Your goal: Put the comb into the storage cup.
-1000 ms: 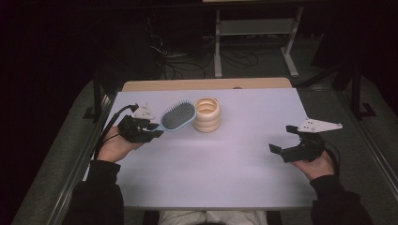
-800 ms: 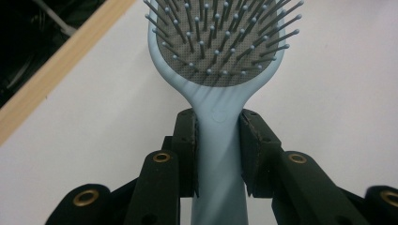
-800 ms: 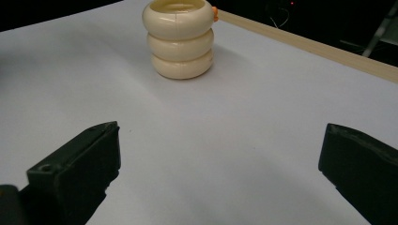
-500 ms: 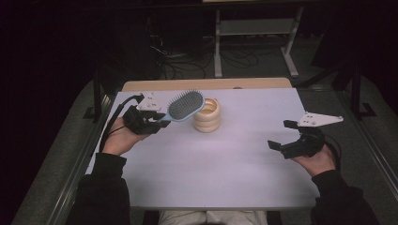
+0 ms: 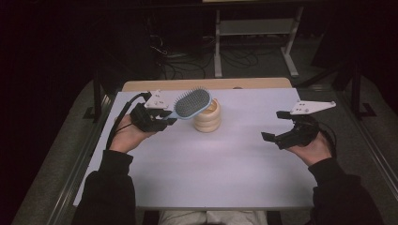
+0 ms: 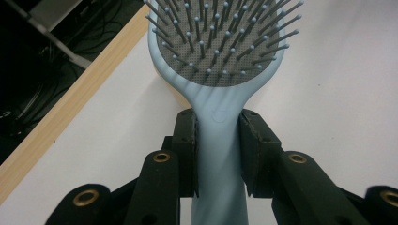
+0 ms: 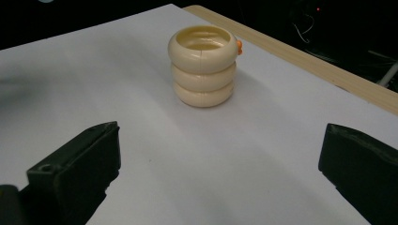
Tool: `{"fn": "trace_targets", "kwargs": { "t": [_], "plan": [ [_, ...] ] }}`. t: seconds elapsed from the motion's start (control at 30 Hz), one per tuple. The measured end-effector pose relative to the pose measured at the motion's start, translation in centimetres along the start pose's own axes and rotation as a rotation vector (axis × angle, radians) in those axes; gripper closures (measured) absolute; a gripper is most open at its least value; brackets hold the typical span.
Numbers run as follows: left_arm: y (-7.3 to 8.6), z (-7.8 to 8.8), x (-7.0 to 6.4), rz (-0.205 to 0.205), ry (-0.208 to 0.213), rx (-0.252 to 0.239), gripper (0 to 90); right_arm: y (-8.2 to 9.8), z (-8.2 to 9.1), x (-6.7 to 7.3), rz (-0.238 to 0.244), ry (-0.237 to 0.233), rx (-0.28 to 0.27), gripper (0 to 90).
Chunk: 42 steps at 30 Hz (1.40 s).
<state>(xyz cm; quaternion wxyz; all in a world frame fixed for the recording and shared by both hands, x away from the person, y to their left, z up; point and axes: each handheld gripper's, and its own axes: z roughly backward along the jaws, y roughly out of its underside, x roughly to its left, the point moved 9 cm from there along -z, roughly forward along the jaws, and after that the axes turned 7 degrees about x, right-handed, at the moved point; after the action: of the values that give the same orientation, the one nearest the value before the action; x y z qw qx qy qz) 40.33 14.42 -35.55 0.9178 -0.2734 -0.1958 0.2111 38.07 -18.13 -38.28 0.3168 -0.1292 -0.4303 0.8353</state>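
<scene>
Standing beside hairbrush [image 5: 191, 103]: ringed cup [image 5: 208, 116]

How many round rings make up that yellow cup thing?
3. The cream ringed cup shows a top ring at the open rim, a middle ring, and a bottom ring resting on the table.

No writing, label, brand, number or sign can be read anywhere in these pictures: the hairbrush [image 6: 219, 70], the cream ringed cup [image 7: 202, 65] and the white surface [image 5: 225, 173] all appear plain, and the dark background is too dim to make out any lettering.
</scene>
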Motion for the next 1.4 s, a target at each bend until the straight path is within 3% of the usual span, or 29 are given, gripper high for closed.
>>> {"fn": "trace_targets", "kwargs": {
  "t": [0.4,0.83,1.4],
  "plan": [
    [-1.5,-0.8,-0.2,-0.003,-0.020,-0.044,70.3,-3.5,-0.6,0.6,0.041,-0.034,0.008,0.0],
    [-2.8,-2.2,-0.7,-0.007,-0.011,-0.076,70.3,-6.1,-2.6,1.4,0.075,-0.081,0.030,0.0],
    [-3.8,-2.8,-1.4,-0.031,-0.039,-0.134,70.3,-9.5,-5.0,2.6,0.116,-0.110,0.037,0.0]
  ]
}}
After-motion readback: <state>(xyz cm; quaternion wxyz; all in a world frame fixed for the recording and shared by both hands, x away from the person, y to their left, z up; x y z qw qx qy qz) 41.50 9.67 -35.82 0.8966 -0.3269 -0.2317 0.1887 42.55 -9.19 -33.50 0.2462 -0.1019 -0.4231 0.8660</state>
